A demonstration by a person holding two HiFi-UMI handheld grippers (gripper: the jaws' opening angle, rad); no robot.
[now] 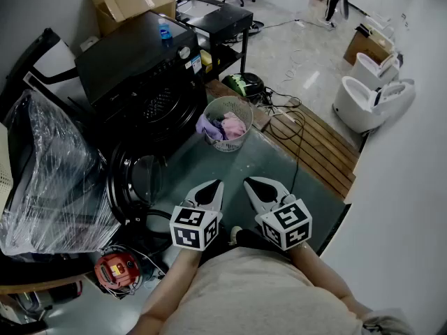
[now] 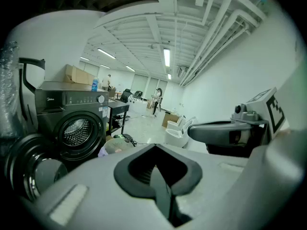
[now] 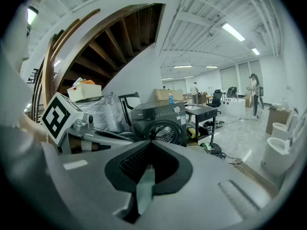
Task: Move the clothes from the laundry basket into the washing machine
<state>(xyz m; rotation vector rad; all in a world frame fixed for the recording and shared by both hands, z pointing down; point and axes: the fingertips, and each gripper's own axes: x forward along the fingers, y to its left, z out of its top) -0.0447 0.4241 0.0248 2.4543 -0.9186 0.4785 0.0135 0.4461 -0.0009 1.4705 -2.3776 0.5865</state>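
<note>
Clothes, a crumpled pink and purple heap, lay in a round, pale mesh laundry basket on the floor near the front of the black front-loading washing machine. The basket stood upright, mouth up; being round, it showed no long axis. The machine's round door hung open. Left gripper and right gripper hovered well short, jaws pressed together, empty. Best approach, likely: spread the jaws first, pinch a top garment, lift clear of the rim.
</note>
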